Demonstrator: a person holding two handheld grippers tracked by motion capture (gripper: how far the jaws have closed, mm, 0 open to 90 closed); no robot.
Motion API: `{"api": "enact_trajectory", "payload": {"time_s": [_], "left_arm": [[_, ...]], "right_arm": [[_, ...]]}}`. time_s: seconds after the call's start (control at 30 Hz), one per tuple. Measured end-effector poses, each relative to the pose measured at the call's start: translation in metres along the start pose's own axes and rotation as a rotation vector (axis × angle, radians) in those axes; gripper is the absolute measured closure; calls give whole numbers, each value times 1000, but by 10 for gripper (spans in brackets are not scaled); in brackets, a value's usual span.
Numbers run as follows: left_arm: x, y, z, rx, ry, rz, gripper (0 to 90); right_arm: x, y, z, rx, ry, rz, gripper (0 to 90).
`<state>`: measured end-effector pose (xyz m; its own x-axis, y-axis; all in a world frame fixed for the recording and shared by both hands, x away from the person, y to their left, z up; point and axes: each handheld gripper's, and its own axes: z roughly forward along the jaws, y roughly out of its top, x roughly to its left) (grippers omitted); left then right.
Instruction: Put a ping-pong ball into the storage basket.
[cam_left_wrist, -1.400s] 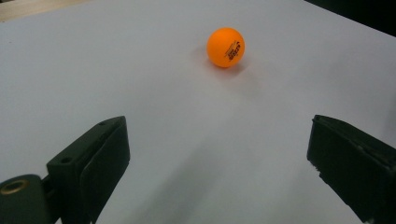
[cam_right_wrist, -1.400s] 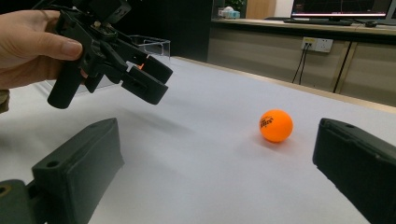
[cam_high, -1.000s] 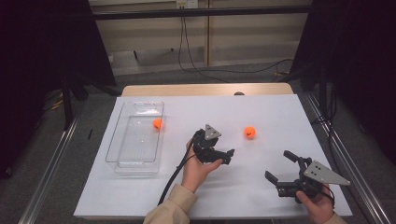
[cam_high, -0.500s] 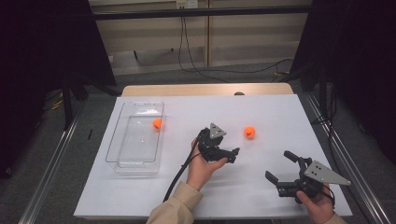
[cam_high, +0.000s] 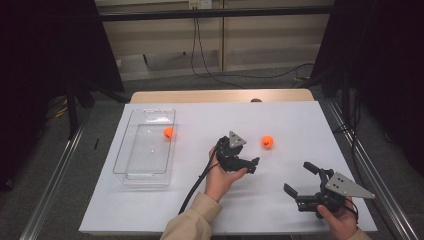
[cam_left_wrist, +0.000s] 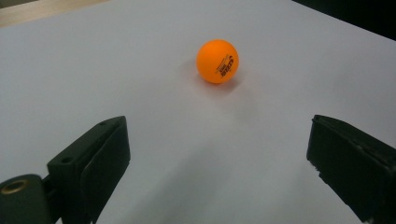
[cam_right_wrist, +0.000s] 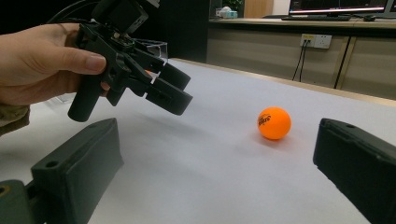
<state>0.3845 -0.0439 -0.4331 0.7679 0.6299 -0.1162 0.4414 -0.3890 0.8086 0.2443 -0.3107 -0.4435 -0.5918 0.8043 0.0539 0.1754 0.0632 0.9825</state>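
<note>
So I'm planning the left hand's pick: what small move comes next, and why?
Probably ease the left gripper forward until its open fingers straddle the orange ball. The ball lies loose on the white table, ahead of the fingers and untouched.

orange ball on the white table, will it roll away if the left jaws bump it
Probably. The orange ball is round and smooth and sits free on the flat white table, so a nudge should send it rolling. It looks like a printed table-tennis ball, likely light and hollow. The open left gripper should close gently around its middle.
</note>
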Motion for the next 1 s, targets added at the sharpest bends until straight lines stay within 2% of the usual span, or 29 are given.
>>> {"api": "enact_trajectory", "payload": {"time_s": [0.23, 0.77, 1.0], "left_arm": [[-1, 2, 6, 3, 5, 18, 61], [-1, 2, 14, -5, 7, 13, 61], [-3, 3, 17, -7, -5, 15, 61]], "right_arm": [[0, 0, 0, -1, 1, 1, 9], [0, 0, 0, 1, 0, -2, 10], [0, 0, 0, 1, 2, -2, 10]]}}
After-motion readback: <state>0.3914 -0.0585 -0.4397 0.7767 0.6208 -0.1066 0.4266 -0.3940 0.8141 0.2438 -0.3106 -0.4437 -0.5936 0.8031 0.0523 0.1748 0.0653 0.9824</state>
